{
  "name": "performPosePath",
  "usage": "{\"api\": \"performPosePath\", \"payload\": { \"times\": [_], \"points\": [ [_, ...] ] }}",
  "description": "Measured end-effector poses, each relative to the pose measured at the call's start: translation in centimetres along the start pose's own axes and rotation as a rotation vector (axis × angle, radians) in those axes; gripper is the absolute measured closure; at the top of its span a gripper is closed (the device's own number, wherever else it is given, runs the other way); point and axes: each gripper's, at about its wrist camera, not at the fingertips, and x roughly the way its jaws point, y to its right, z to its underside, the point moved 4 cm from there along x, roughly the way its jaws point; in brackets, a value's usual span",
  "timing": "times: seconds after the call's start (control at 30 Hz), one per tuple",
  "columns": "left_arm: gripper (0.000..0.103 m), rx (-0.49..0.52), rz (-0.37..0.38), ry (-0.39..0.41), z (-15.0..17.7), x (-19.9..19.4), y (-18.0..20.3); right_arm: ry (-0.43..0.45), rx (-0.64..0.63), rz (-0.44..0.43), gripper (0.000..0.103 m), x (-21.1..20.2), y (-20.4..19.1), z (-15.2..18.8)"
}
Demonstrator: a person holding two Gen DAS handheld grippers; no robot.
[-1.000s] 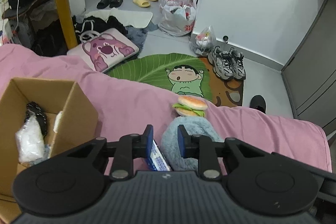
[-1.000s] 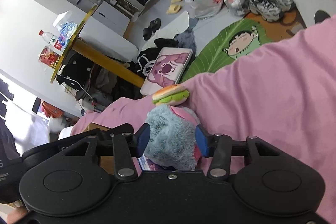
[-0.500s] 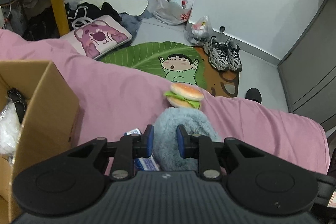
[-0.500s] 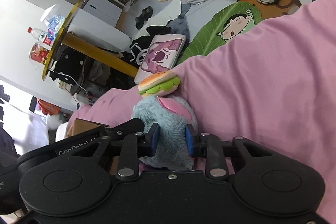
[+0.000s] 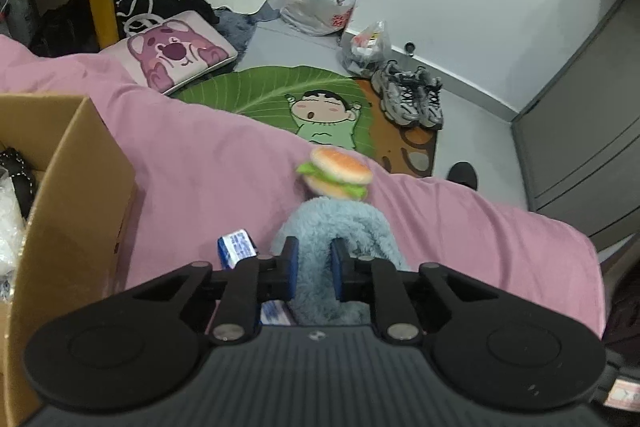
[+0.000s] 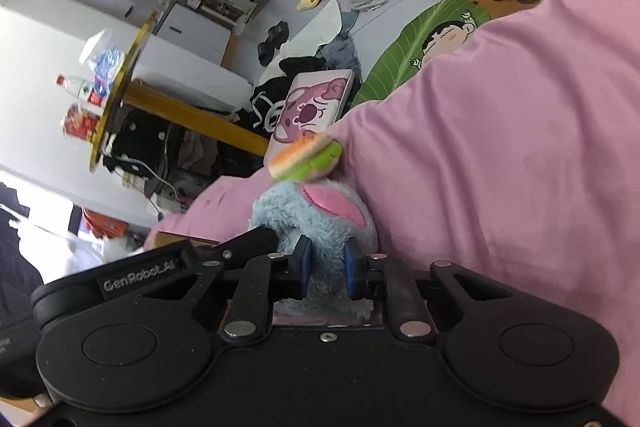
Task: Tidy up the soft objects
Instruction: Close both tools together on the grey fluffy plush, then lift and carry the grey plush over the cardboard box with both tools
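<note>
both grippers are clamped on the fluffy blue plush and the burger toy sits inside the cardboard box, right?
Not quite. Both the left gripper and the right gripper do pinch the fluffy blue plush toy, but the left wrist view shows the small plush burger toy on the pink bedspread, outside the brown cardboard box.

Left tongs (image 5: 313, 269) clamped, right tongs (image 6: 327, 273) closing, both pitched downward.
</note>
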Motion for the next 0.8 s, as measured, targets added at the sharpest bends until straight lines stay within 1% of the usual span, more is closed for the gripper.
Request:
{"api": "performPosePath", "payload": {
  "times": [0.3, 0.57, 0.8],
  "points": [
    [0.089, 0.010, 0.048, 0.020, 1.2, -3.8, 1.3, 0.044, -0.016, 0.001, 0.087, -3.7, -1.6, 1.3],
    [0.089, 0.025, 0.082, 0.043, 1.8, -7.6, 1.7, 0.092, -0.050, -0.004, 0.087, -6.6, -3.9, 2.2],
    [0.089, 0.040, 0.101, 0.099, 2.5, -11.3, 1.7, 0.132, -0.082, -0.011, 0.087, -8.6, -6.0, 3.1]
  ]
}}
